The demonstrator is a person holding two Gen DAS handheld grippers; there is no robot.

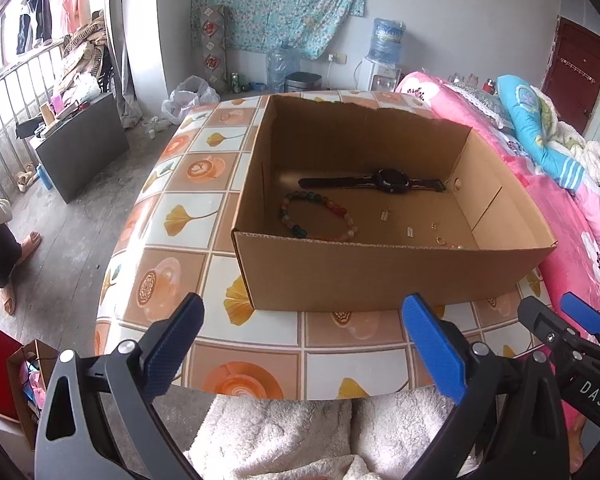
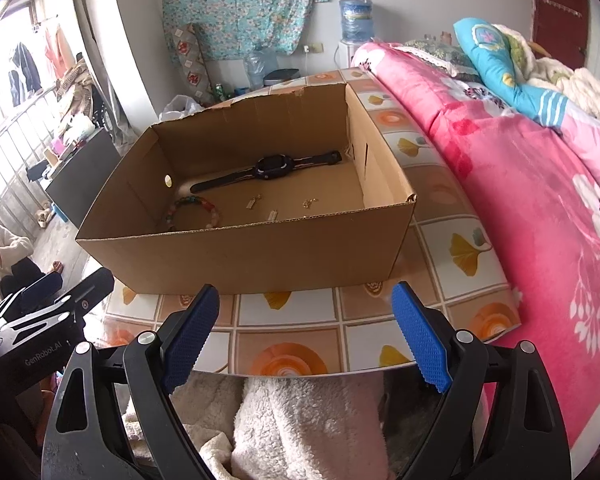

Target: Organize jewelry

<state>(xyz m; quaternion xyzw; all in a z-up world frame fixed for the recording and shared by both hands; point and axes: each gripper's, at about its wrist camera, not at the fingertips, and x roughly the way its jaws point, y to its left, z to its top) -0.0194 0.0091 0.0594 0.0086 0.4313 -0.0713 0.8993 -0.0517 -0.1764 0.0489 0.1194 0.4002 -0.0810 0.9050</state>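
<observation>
Left wrist view looks down into an open cardboard box (image 1: 384, 272) standing on a table (image 1: 260, 364) covered in a tile-and-leaf print. On the box floor lies a black wristwatch (image 1: 392, 181), strap stretched flat, near the far wall. Just in front of it a bracelet of mixed red, green and pale beads (image 1: 320, 216) forms a loose ring, its near edge cut off by the front wall. To the right sit 2 small pale tags (image 1: 385, 214), a gold ring (image 1: 441, 241) and a tiny gold piece too small to make out. Left gripper (image 1: 304, 348) hangs over the table's near edge, its blue pads spread wide with nothing between them. Right gripper (image 2: 306, 340) is likewise spread and empty, short of the box; in the left wrist view only part of it shows at the right edge. A pink floral blanket (image 2: 540, 200) lies beside the table
</observation>
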